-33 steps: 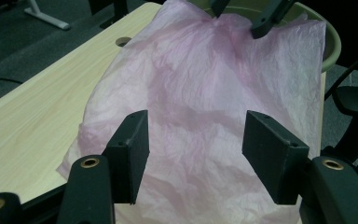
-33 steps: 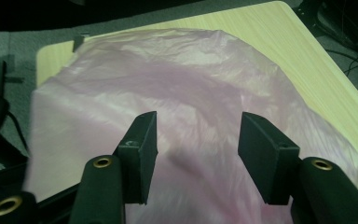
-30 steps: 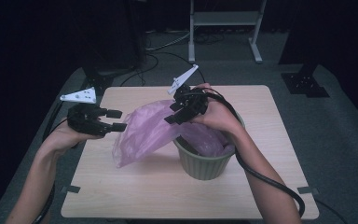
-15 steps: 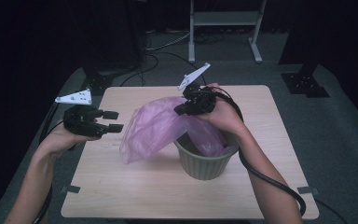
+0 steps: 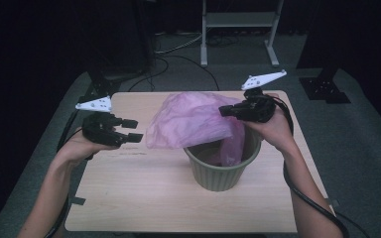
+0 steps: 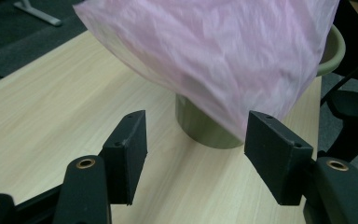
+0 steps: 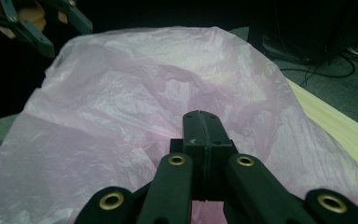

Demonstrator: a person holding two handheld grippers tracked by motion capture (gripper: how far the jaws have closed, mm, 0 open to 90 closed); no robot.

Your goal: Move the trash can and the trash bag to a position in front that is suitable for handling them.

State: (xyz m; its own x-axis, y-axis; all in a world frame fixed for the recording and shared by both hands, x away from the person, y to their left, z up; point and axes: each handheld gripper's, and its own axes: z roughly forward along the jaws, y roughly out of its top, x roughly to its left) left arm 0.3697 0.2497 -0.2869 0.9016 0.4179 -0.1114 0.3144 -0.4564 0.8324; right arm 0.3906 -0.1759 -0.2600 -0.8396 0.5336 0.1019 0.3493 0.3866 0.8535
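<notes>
Dark floor and cables ring the pale wooden tabletop (image 5: 129, 198). At its left side the left gripper (image 5: 129, 130) hovers with jaws spread wide and empty, well short of the pink plastic bag (image 5: 193, 121). Part of the bag hangs inside the green pot (image 5: 221, 173); most billows above its rim. The right gripper (image 5: 226, 111) pinches the bag's upper edge, jaws closed. Lining the pot looks barely begun; the bag still needs spreading over the rim.

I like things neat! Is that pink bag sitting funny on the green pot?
Yes. The pink bag isn't fitted around the green pot: part hangs inside, the rest billows out over the left rim. The right gripper pinches its edge; the left gripper is open, apart from it.
</notes>
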